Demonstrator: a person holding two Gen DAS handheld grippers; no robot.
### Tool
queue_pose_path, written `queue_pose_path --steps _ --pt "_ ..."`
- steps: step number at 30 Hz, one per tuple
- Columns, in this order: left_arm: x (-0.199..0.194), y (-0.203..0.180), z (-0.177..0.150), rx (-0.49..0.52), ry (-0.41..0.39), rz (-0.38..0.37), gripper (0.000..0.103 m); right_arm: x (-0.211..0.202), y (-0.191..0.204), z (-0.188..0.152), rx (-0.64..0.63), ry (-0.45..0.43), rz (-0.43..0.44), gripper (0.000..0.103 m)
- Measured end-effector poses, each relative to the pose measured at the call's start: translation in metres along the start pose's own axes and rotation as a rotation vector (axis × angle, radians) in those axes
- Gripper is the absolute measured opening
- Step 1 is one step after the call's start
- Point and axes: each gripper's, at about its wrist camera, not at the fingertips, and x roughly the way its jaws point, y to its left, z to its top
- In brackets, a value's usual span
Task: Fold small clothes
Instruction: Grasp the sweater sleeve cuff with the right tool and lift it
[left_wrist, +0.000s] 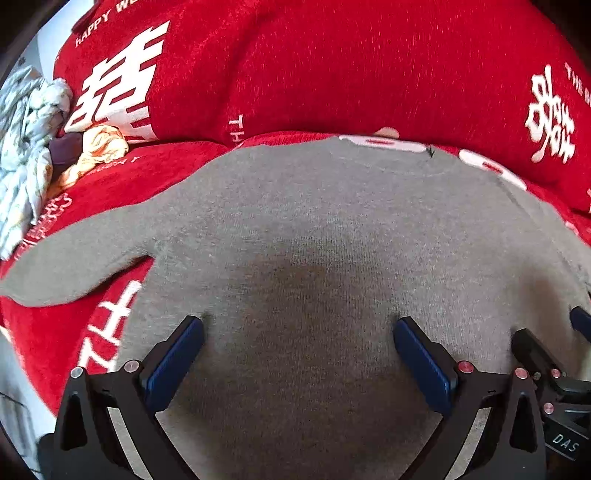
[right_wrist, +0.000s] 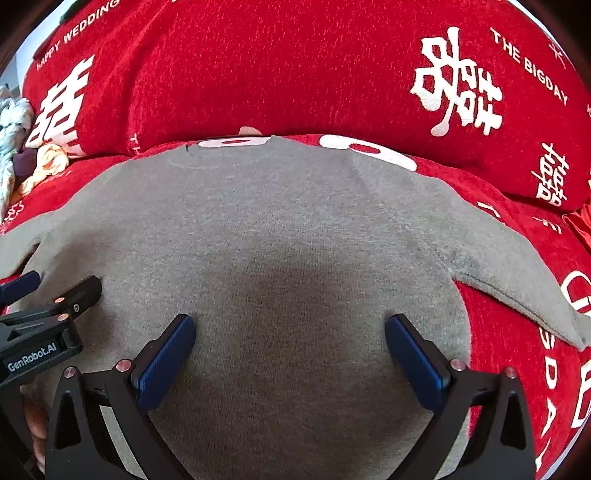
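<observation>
Risk at this stage lay chiefly in the grasp: both claws stood with their jaws spread wide above the middle of the grey knit sweater (left_wrist: 303, 229), well inside its edges, holding nothing. A pinch taken there would probably have gathered a hump of the body instead of a hem or sleeve, giving a crooked fold. The left claw (left_wrist: 298, 354) and the right claw (right_wrist: 290, 350) were also close side by side, the right one showing at the lower right edge of the left wrist view; a careless sideways move could have knocked them together. The red plush cover (right_wrist: 295, 74) beneath, printed with white characters, looked soft and grippy, and a blue pad (right_wrist: 164, 363) closing low might have caught it along with the knit.

The sweater lay flat and face-down or plain-side up, which could not be told. It filled the centre of both views. One sleeve (left_wrist: 81, 258) ran to the left edge of the left wrist view; the other sleeve (right_wrist: 517, 280) ran toward the lower right of the right wrist view. No fold had yet been made. A heap of crumpled light clothes (left_wrist: 29, 147) sat at the upper left.
</observation>
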Motion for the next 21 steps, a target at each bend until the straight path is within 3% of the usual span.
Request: queue_pose_path --steps 5,10,21 --pt "-0.014 -0.005 0.013 -0.037 -0.011 -0.003 0.103 -0.010 -0.015 0.004 0.016 -0.026 -0.039 0.103" --pt "-0.018 -0.029 0.028 -0.026 0.019 -0.039 0.103 -0.025 -0.055 0.012 0.091 -0.071 -0.074 0.103" --pt "-0.035 -0.116 0.030 0.143 0.006 -0.086 0.103 -0.044 -0.121 0.010 0.185 -0.091 -0.098 0.103"
